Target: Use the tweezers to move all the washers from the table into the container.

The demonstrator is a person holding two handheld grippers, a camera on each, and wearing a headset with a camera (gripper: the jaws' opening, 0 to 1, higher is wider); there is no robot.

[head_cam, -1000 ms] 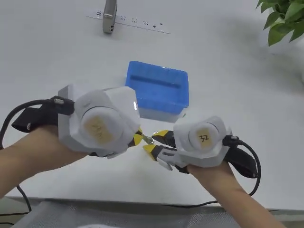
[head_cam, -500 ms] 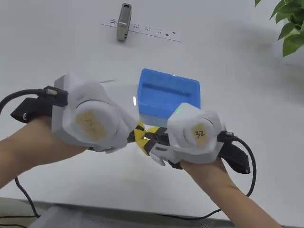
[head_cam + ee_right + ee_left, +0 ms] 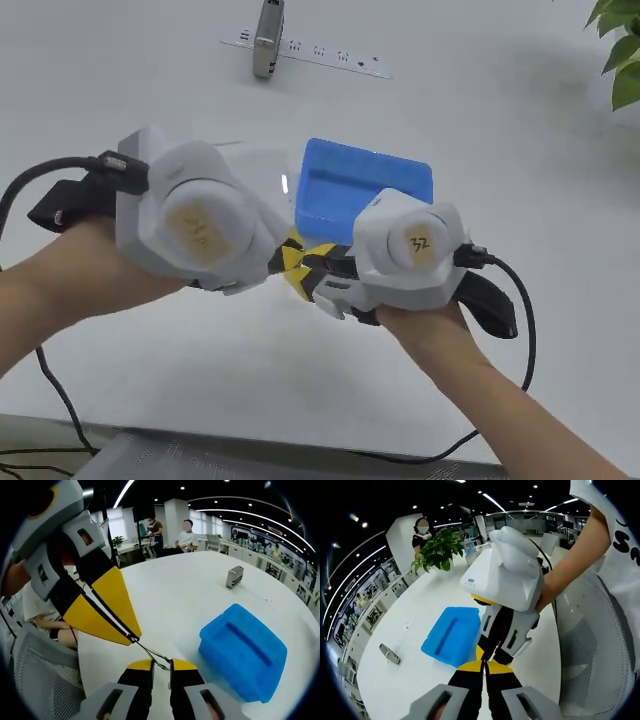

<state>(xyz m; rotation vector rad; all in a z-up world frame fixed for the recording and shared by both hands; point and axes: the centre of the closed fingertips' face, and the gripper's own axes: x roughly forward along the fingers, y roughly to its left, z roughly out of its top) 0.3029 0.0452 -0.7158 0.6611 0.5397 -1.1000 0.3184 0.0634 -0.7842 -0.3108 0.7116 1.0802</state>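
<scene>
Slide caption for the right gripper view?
Left gripper holds tweezers reaching into the right gripper, beside the blue container.

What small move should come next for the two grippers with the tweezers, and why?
Probably close the right gripper gently on the tweezers, so that both grippers hold them. The left gripper grips them in shut jaws, and their thin end lies in the narrow gap between the right jaws; whether these press it, I cannot tell. The blue container stands close by.

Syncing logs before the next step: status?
Left gripper shut on tweezers. Right gripper fingers flank the tweezers' tip, grip unclear. Blue container just beyond, bare table between.
</scene>
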